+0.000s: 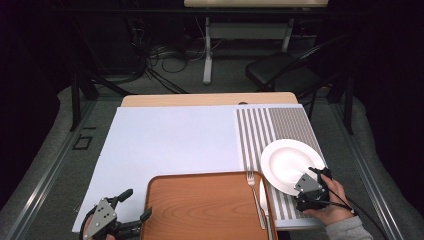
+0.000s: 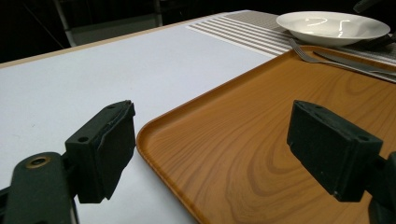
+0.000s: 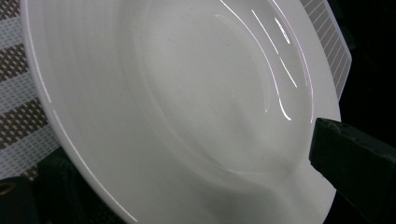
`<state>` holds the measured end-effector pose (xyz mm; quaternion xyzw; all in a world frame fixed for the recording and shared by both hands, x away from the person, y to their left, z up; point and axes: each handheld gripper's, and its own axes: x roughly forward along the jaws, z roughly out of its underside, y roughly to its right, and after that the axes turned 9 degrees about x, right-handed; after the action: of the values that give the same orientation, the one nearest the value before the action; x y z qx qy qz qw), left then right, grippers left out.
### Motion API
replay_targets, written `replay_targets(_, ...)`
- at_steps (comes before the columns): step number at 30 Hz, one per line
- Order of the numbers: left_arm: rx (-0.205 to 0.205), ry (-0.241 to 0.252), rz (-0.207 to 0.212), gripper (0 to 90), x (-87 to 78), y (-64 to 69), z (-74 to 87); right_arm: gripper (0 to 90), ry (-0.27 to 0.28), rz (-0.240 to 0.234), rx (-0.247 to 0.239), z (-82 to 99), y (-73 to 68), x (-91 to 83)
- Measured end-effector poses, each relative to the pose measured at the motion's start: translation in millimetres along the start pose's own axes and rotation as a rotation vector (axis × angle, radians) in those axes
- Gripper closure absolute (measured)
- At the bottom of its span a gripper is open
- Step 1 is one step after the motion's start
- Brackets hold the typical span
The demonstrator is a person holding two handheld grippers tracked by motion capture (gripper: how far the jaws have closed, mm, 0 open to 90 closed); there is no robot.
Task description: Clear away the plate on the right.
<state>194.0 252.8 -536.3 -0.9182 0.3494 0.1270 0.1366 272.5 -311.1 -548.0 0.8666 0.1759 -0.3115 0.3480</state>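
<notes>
Beside the plate (image 1: pixel 287 162), fork (image 1: pixel 254 192) lies on tray (image 1: pixel 200 210).

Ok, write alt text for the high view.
The right gripper, held in a hand, meets the near rim of a white plate on a striped placemat. The left gripper straddles the left edge of a wooden tray carrying a fork and knife.

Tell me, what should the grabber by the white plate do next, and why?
Probably squeeze shut on the white plate. The right gripper is at its near rim; in the right gripper view one jaw lies over the rim, the other under it, so the rim seems to sit between them, unpinched.
</notes>
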Motion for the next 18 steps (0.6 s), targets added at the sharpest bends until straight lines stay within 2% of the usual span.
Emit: replay_targets(18,-0.002,0.0,0.0,15.6,0.6,0.0,0.0,1.2,0.005,0.011,-0.003,-0.7,-1.1,0.9)
